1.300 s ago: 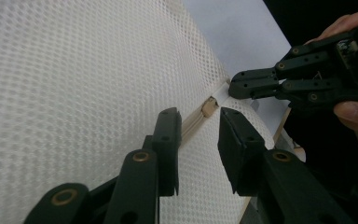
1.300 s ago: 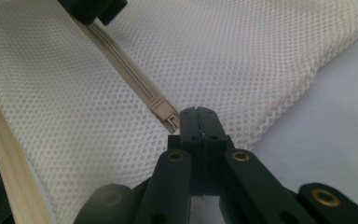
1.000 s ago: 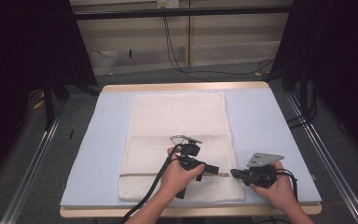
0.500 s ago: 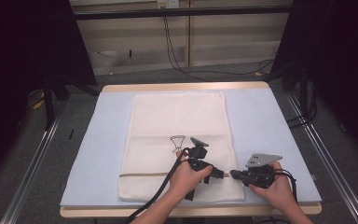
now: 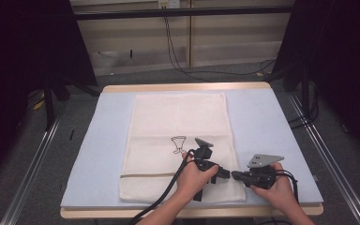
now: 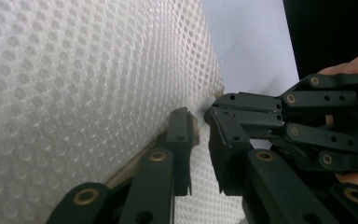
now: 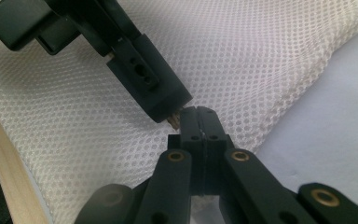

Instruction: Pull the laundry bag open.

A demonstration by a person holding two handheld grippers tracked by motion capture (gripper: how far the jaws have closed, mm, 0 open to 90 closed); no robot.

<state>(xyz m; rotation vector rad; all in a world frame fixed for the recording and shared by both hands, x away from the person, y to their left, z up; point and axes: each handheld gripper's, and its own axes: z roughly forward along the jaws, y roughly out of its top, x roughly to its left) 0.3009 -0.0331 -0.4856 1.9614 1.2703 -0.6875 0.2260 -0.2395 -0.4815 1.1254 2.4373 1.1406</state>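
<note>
Left tool [image 5: 223, 174] has moved right to meet right tool [image 5: 235, 175], jaws just closing on the bag [image 5: 178, 122] edge; right clamped there.

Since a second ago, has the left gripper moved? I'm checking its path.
Yes. The left gripper has shifted right and nearer the table's front edge, away from the goblet print on the mesh bag, toward the right gripper.

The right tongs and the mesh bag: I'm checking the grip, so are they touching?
Touching. In the right gripper view, the right tongs are pressed together on the edge of the white mesh bag, with no gap showing.
</note>
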